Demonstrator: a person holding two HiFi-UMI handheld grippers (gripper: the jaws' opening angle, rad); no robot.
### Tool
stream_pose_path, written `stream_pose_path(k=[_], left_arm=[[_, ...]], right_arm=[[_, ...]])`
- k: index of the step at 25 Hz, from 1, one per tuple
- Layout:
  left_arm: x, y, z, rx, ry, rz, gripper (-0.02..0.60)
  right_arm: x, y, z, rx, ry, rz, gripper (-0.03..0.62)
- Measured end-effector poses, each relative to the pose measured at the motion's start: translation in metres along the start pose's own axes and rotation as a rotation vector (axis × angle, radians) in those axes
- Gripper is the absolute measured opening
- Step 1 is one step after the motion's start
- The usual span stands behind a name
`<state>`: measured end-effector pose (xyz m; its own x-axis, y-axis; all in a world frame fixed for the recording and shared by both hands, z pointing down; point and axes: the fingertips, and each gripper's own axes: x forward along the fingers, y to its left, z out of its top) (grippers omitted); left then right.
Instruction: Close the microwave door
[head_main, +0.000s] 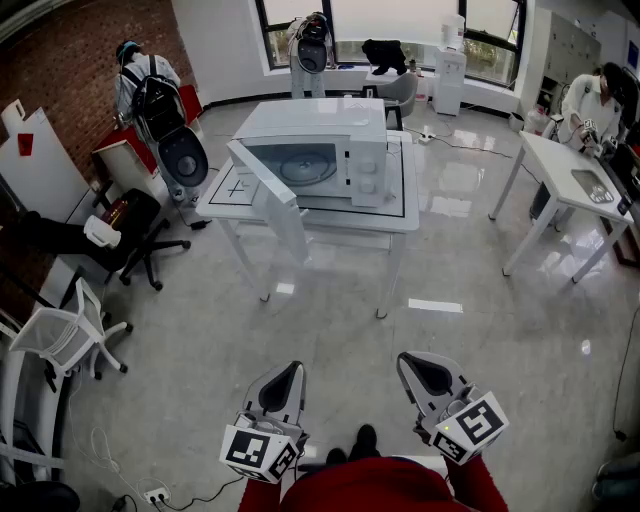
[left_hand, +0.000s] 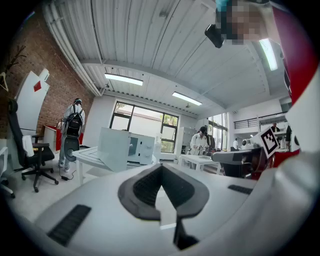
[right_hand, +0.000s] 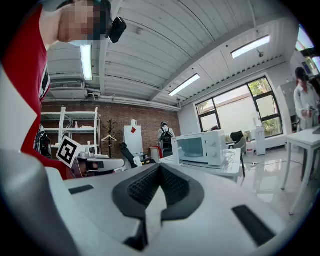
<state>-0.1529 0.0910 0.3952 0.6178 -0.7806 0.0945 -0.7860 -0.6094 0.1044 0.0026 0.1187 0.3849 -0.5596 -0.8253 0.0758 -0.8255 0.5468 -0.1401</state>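
A white microwave (head_main: 330, 150) stands on a white table (head_main: 400, 215) across the room, its door (head_main: 265, 195) swung wide open toward the left front. The left gripper view shows the microwave (left_hand: 141, 148) far off behind its open door (left_hand: 114, 148); the right gripper view shows the microwave (right_hand: 202, 147) from its right side. Both grippers are held low and near my body, well short of the table. My left gripper (head_main: 290, 368) (left_hand: 161, 167) is shut with nothing in it. My right gripper (head_main: 412, 360) (right_hand: 160, 167) is also shut and empty.
Shiny grey floor lies between me and the table. A black office chair (head_main: 140, 235) and a white chair (head_main: 65, 335) stand at the left. A second white table (head_main: 565, 185) with a person (head_main: 590, 105) is at the right. Another person (head_main: 140, 85) stands back left. Cables (head_main: 150, 495) lie near my feet.
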Motion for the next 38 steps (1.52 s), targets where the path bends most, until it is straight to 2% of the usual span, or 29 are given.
stream_pose_path(k=[10,21,38], left_arm=[[0.012,0.01,0.0,-0.007,0.015,0.014,0.011],[0.028,0.005,0.0,-0.031,0.006,0.012,0.011],[0.061,-0.009,0.022,0.04,-0.009,0.041,0.011]], right_arm=[[0.011,-0.01,0.003,0.004,0.004,0.008,0.012],[-0.003,-0.023,-0.001,0.016,-0.001,0.025,0.015],[-0.022,-0.065,0.008,0.047,-0.046,0.007,0.015]])
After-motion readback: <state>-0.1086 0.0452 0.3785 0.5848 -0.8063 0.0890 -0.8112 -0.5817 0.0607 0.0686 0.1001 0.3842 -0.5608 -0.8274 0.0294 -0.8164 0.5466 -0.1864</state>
